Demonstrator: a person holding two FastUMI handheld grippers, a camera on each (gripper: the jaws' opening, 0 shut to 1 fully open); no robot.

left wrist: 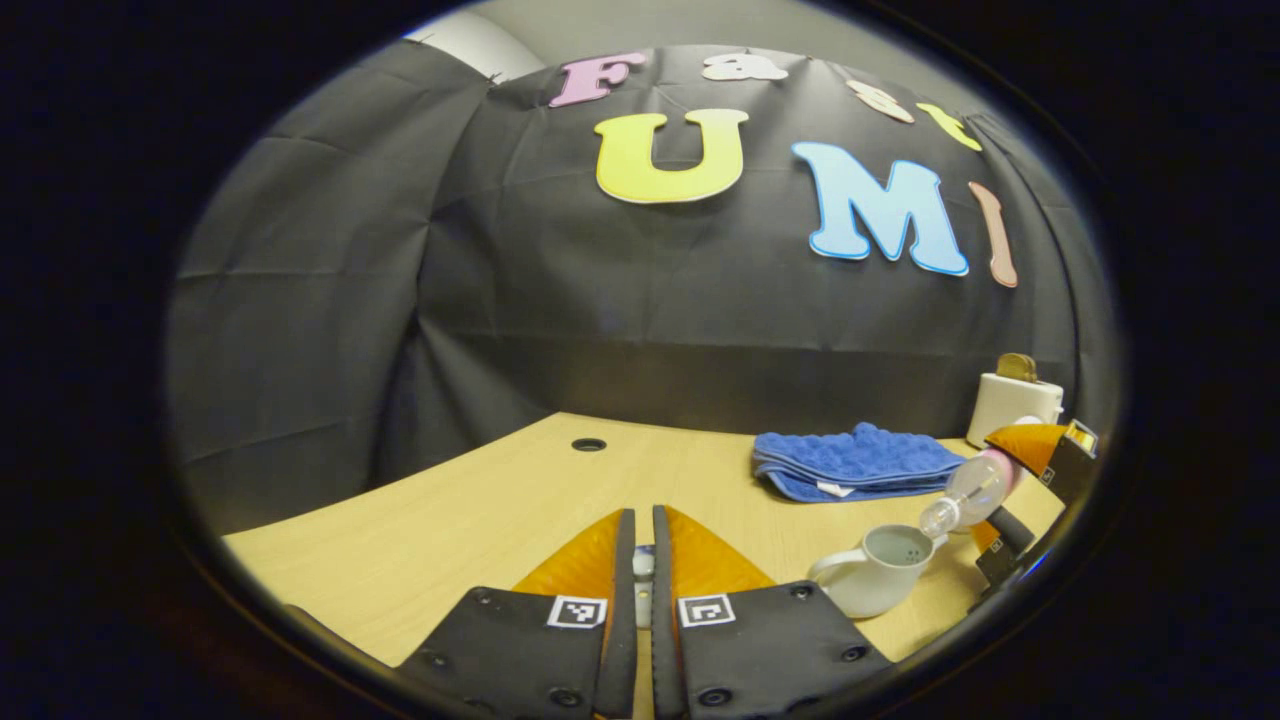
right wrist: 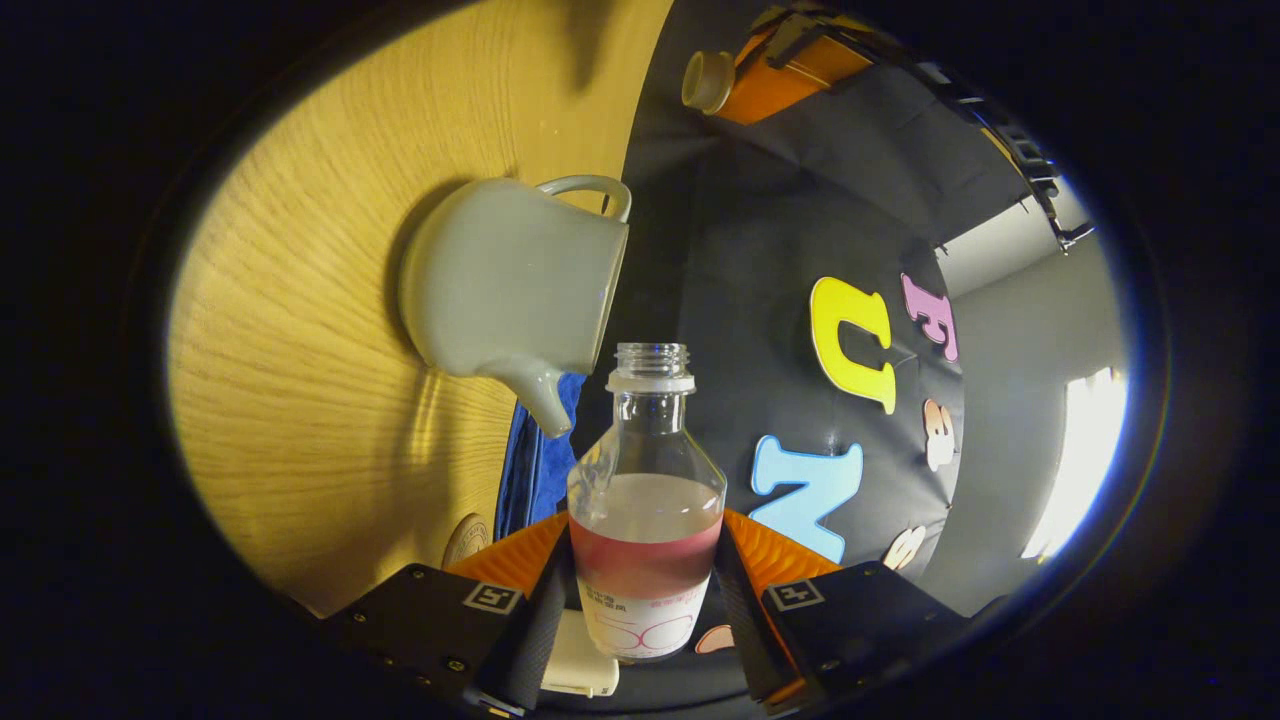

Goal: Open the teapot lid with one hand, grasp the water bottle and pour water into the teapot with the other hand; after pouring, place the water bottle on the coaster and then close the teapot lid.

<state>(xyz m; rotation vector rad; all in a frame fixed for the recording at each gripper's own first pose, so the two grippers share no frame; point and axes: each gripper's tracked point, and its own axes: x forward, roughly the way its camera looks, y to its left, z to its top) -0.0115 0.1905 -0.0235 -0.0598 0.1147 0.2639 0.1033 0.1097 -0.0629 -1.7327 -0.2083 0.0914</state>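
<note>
Right gripper: both fingers clamped on the uncapped water bottle, which is tipped over, mouth at the rim of the open white teapot on the wooden table. Left gripper: fingers nearly closed, pinching a small pale object, probably the teapot lid, held off to the teapot's side. Folded blue cloth lies behind the teapot, white toaster beyond it.

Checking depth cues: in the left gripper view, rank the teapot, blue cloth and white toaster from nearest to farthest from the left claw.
1. Teapot: right of the left claw, lid off.
2. Blue cloth: folded, behind the teapot.
3. White toaster: far right, by the wall.
</note>
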